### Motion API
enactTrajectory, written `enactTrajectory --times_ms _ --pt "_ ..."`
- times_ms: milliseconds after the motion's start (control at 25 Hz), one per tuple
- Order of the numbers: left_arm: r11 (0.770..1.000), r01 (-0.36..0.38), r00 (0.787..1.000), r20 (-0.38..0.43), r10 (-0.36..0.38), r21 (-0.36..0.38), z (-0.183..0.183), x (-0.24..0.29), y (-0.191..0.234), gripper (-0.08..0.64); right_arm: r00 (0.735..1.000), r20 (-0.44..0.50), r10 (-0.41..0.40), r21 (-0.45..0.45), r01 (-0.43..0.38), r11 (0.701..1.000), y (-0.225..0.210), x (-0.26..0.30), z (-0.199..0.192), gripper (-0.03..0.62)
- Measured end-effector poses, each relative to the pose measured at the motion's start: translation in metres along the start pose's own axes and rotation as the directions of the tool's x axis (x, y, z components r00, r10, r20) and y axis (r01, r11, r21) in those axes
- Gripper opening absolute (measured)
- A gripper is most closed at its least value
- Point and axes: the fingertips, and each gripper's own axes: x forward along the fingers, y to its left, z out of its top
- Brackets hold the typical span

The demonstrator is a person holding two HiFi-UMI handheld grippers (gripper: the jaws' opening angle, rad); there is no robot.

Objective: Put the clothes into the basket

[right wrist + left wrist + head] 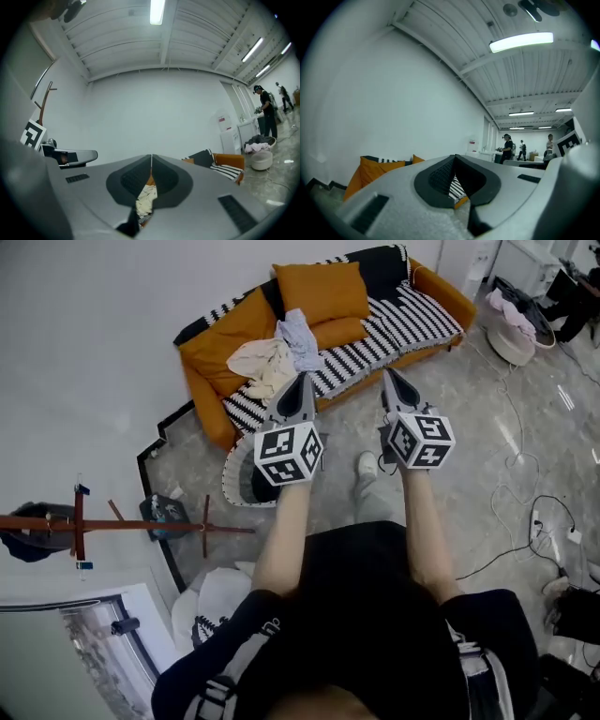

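Left tongs: my left tongs [302, 379] are pressed together with nothing between them, pointing toward the sofa.
Right tongs: my right tongs [387, 374] are together too and empty, just beside the left.
Clothes: a cream garment [262, 360] and a lavender garment [300, 334] lie heaped on the orange sofa [211, 338], against its striped throw [394, 324], ahead of both tongs.
Basket: a round pale basket [514, 345] stands on the floor [487, 456], well right of the sofa, with pink cloth [511, 310] inside.
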Motion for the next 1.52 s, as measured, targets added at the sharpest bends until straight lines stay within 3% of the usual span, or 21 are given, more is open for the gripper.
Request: enactTrajectory --times_ms 240,400,600,840,1080,1280,1400,1520 --pt "0.994 -0.103 0.994 -0.032 0.103 -0.024 -0.004 0.107 0.035 0.009 0.999 -0.02 0.045 0.024 -0.045 0.999 -0.066 0.102 0.011 0.012" --pt "0.979 -0.199 0.98 -0.012 0.199 -0.042 0.004 0.176 0.061 0.008 0.994 -0.06 0.091 -0.094 -0.097 0.991 -0.1 0.168 0.025 0.012" --pt "0.974 -0.225 0.974 -0.034 0.225 0.003 0.013 0.259 0.073 0.009 0.99 -0.031 0.137 -0.094 -0.14 0.986 -0.146 0.24 0.053 0.013" --pt "0.967 -0.256 0.966 -0.04 0.256 0.012 0.016 0.316 0.093 0.009 0.985 -0.052 0.167 -0.051 -0.17 0.984 -0.176 0.298 0.049 0.013" --pt "0.954 -0.301 0.953 -0.042 0.301 0.008 0.014 0.341 0.121 0.009 0.972 -0.12 0.2 -0.146 -0.217 0.965 -0.184 0.33 0.037 0.014" --pt "0.93 -0.367 0.929 -0.052 0.366 -0.014 0.006 0.333 0.148 0.009 0.961 -0.142 0.237 -0.095 -0.252 0.963 -0.179 0.353 0.026 0.014" --pt "0.908 -0.418 0.907 -0.076 0.415 -0.026 -0.006 0.319 0.176 0.009 0.935 -0.188 0.3 -0.07 -0.318 0.946 -0.152 0.374 0.002 0.014" --pt "0.868 -0.495 0.864 -0.123 0.487 -0.043 -0.026 0.291 0.215 0.009 0.886 -0.251 0.389 -0.033 -0.41 0.912 -0.109 0.389 -0.033 0.014"
